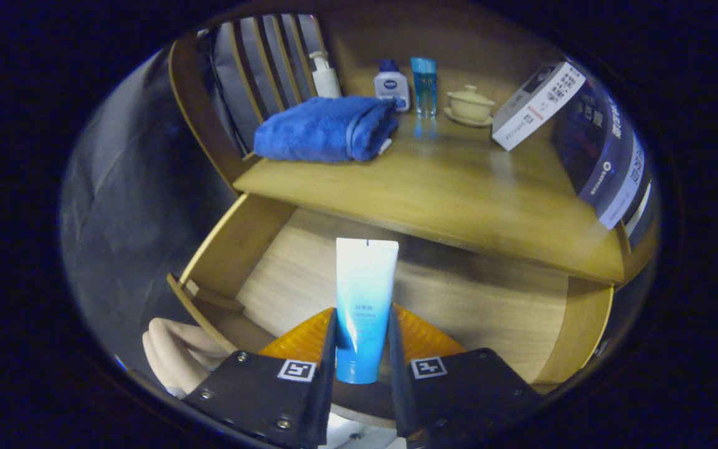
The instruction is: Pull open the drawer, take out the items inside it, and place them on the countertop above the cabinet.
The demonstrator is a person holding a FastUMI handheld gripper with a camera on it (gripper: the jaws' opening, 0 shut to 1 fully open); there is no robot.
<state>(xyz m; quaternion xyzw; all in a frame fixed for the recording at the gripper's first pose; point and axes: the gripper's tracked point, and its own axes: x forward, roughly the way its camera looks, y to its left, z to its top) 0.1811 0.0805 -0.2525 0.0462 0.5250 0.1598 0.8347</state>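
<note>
Tube [364, 299] clamped between the jaws, above open drawer [459, 312].

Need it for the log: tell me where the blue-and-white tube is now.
In the gripper view, the blue-and-white tube is clamped between the gripper fingers, over the open drawer, below the countertop.

My claw's [362, 349] fingers hide the sides of the tube's [364, 293] lower end, the countertop [459, 187] covers the back of the open drawer [459, 312], the folded towel [325, 130] blocks the pump bottle's [325, 76] base, and the tilted box's [536, 105] print is too small to read.
</note>
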